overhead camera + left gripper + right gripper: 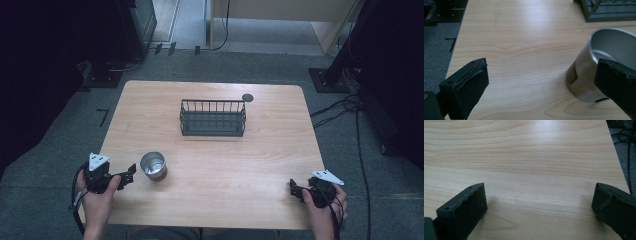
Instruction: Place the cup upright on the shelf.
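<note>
A shiny metal cup (153, 165) stands upright and empty on the wooden table (235, 165), front left. My left gripper (130, 175) rests just to its left, open, with nothing held. In the left gripper view the cup (596, 57) sits at the right, partly behind the right jaw, and the open left gripper (542, 71) has bare wood between its jaws. A dark wire basket (212, 118) stands empty at the middle back. My right gripper (295, 189) lies open near the front right corner; in the right gripper view its jaws (539, 193) frame bare table.
A small black round disc (247, 97) lies on the table behind the basket's right end. Part of the basket (609, 12) shows at the top right of the left gripper view. Cables (345, 107) run over the grey floor to the right of the table.
</note>
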Action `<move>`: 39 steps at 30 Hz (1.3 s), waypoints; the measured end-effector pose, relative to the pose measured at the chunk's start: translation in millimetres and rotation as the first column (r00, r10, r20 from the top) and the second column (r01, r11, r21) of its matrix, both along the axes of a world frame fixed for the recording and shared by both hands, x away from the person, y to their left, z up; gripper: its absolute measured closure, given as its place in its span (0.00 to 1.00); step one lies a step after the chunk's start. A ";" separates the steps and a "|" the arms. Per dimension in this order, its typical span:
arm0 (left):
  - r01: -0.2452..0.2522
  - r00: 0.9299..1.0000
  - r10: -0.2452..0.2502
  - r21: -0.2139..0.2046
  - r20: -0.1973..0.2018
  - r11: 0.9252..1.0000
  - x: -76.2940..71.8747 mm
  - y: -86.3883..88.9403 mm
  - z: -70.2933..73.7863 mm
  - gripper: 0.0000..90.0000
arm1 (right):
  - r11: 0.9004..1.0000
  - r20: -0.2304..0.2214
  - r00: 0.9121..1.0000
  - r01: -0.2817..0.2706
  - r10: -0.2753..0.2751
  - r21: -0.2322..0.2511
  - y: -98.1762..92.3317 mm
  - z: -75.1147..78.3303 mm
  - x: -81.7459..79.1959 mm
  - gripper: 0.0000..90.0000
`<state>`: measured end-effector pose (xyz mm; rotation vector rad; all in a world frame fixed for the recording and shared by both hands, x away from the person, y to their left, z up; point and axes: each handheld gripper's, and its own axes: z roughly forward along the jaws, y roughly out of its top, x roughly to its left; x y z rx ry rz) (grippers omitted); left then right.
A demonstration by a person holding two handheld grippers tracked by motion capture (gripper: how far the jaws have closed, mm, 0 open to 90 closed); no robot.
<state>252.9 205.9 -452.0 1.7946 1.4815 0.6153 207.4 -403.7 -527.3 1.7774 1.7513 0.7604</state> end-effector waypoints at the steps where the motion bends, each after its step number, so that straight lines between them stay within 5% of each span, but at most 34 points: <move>1: 0.000 1.000 0.000 0.000 0.000 1.000 0.0 0.0 0.0 0.00 | 1.000 0.000 1.000 0.000 0.000 0.000 0.0 0.0 0.0 0.00; 21: 0.134 0.991 -0.134 -0.024 -0.008 0.991 0.0 -54.3 1.9 0.00 | 1.000 0.000 1.000 0.000 0.000 0.000 0.0 0.0 0.0 0.00; 39: 0.167 0.985 -0.166 0.016 -0.052 0.986 5.8 -82.6 -11.8 0.00 | 1.000 0.000 1.000 0.000 0.000 -0.001 -0.1 0.0 0.0 0.00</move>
